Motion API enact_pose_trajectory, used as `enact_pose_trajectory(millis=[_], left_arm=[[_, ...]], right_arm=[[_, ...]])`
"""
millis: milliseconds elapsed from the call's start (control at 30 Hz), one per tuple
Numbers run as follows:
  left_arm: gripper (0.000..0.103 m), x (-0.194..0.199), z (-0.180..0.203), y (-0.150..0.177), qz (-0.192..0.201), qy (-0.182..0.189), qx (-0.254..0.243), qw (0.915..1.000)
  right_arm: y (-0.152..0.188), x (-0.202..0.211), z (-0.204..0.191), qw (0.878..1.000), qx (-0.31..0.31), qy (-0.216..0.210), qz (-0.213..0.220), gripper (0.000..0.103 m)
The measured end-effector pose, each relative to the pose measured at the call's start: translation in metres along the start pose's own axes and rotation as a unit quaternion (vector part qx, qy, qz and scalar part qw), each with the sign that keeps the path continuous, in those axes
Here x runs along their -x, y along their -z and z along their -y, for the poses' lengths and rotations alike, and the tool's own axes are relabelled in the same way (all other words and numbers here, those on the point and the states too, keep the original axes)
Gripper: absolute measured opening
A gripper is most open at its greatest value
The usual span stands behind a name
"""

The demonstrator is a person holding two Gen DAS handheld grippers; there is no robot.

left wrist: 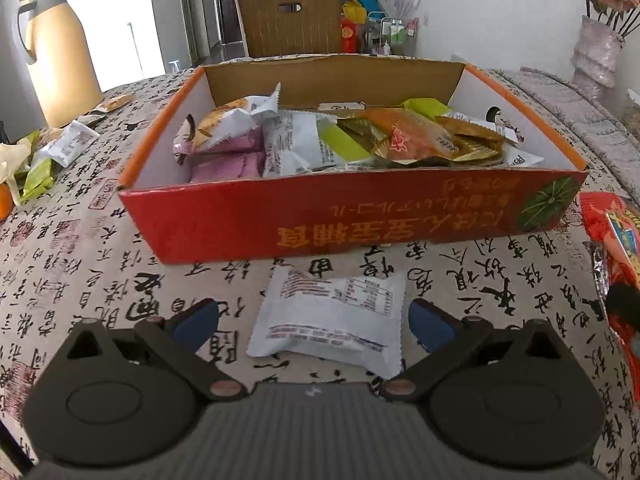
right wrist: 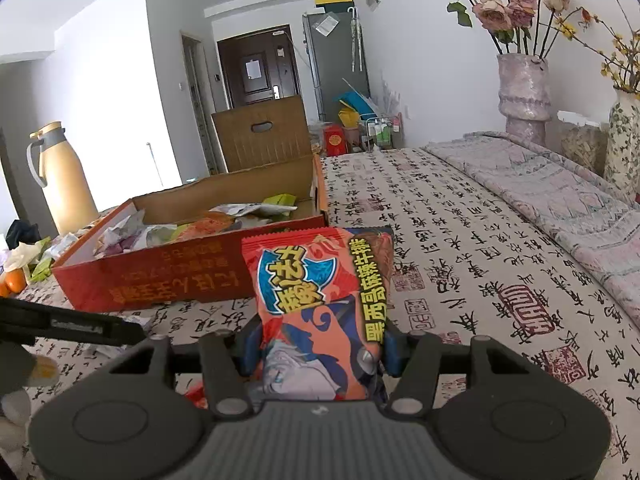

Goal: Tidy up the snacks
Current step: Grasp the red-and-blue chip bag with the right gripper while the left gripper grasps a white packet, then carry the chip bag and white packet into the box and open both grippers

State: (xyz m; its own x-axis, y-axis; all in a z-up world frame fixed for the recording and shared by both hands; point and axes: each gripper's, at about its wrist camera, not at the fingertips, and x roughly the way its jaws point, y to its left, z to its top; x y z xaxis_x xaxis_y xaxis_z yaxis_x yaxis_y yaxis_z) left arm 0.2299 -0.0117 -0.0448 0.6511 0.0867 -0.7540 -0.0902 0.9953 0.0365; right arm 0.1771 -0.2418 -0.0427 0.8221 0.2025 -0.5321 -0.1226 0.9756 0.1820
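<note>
A red cardboard box point(left wrist: 304, 220) holding several snack packets stands on the calligraphy-print tablecloth; it also shows in the right wrist view point(right wrist: 160, 272). My left gripper point(left wrist: 314, 326) is open, its blue pads on either side of a white snack packet point(left wrist: 332, 316) lying flat in front of the box. My right gripper point(right wrist: 320, 344) is shut on a red and orange snack bag point(right wrist: 320, 288), held above the table to the right of the box. That bag shows at the right edge of the left wrist view point(left wrist: 616, 248).
A yellow thermos jug point(left wrist: 56, 52) stands at the back left, with loose packets point(left wrist: 60, 148) and an orange point(right wrist: 14, 282) near it. A brown cardboard flap point(left wrist: 288, 20) rises behind the box. Vases with flowers point(right wrist: 524, 92) stand at the far right on a folded quilt.
</note>
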Motion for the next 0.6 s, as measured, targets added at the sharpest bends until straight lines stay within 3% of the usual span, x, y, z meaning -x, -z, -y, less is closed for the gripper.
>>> enact_pose_trajectory(millis=[33, 200, 500, 600], left_arm=[[0.102, -0.002, 0.001, 0.0, -0.003, 0.001, -0.002, 1.0], [0.071, -0.002, 0.001, 0.002, -0.003, 0.017, 0.0, 0.9999], [0.052, 0.008, 0.001, 0.011, 0.014, 0.027, -0.009, 0.9995], [0.05, 0.019, 0.003, 0.014, 0.035, 0.021, -0.014, 0.999]], right_arm=[[0.0, -0.001, 0.001, 1.0, -0.001, 0.0, -0.001, 0.055], [0.002, -0.002, 0.001, 1.0, -0.001, -0.004, -0.003, 0.055], [0.003, 0.0, -0.001, 1.0, 0.005, -0.009, -0.002, 0.055], [0.002, 0.002, -0.002, 1.0, 0.009, -0.011, 0.004, 0.055]])
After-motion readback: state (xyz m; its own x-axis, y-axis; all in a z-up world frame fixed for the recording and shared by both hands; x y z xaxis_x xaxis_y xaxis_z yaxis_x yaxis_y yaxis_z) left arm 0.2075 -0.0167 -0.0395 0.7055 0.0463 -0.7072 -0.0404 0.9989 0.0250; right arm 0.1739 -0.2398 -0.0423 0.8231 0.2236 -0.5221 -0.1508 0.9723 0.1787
